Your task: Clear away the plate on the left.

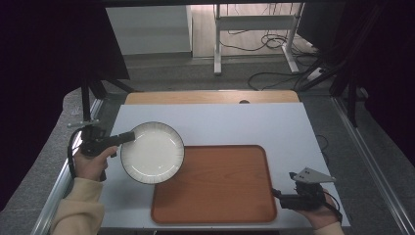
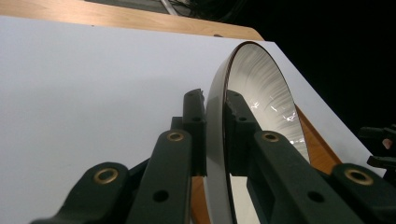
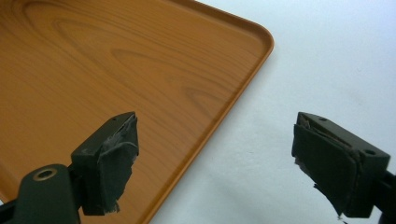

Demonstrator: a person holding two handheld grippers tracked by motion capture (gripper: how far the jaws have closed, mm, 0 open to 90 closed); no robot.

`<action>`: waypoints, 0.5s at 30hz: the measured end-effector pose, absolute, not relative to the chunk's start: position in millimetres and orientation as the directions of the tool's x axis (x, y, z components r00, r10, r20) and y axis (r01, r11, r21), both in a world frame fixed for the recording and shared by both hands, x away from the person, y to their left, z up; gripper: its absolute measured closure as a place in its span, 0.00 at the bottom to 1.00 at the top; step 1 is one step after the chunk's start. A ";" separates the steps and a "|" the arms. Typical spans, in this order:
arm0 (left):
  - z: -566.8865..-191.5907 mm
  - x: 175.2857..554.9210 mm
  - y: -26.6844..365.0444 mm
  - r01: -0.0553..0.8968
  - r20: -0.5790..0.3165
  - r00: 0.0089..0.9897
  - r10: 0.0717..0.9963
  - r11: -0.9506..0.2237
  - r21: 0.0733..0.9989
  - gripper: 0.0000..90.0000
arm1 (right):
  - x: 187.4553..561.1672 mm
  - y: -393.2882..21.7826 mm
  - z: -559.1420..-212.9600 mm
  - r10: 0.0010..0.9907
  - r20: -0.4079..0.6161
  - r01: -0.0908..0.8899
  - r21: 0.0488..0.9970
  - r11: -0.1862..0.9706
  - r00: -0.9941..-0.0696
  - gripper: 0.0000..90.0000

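A white plate (image 1: 152,152) with a dark ribbed rim hangs over the white table, its right edge overlapping the far left corner of the wooden tray (image 1: 220,188). My left gripper (image 1: 131,136) is shut on the plate's left rim. In the left gripper view, the two black jaws pinch the plate (image 2: 266,88) edge-on, with the left gripper (image 2: 215,100) gripping one side each. My right gripper (image 1: 275,194) rests at the tray's near right side. It stands open, and between its jaws the right gripper (image 3: 215,135) frames the tray (image 3: 116,60) edge and bare table.
The white table top (image 1: 235,125) has a wooden strip (image 1: 210,97) along its far edge. Metal rails run along both table sides. Beyond the table stand a desk frame (image 1: 254,34) and loose cables on the floor.
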State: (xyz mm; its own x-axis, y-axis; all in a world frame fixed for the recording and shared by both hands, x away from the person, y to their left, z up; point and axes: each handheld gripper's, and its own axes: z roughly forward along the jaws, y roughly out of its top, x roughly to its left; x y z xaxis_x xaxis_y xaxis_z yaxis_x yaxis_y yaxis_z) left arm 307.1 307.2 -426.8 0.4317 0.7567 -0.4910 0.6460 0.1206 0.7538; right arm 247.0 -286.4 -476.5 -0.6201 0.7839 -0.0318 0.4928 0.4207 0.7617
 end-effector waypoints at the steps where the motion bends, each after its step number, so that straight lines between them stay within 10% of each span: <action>1: -426.8 307.4 306.0 0.646 -0.491 0.435 0.755 0.118 0.754 0.91 | 247.0 -286.4 -476.6 0.785 -0.030 0.494 0.762 0.419 -0.619 0.17; 15: -425.8 313.7 282.9 0.648 -0.491 0.468 0.735 0.093 0.756 0.91 | 247.0 -287.4 -476.0 0.787 -0.032 0.490 0.766 0.415 -0.616 0.17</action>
State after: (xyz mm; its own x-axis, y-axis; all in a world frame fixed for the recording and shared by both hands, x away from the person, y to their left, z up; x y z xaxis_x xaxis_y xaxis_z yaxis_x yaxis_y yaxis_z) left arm 313.7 282.9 -425.8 0.4676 0.7348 -0.4913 0.6476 0.0934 0.7562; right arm 247.0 -287.4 -476.0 -0.6163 0.7869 -0.0322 0.4902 0.4153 0.7663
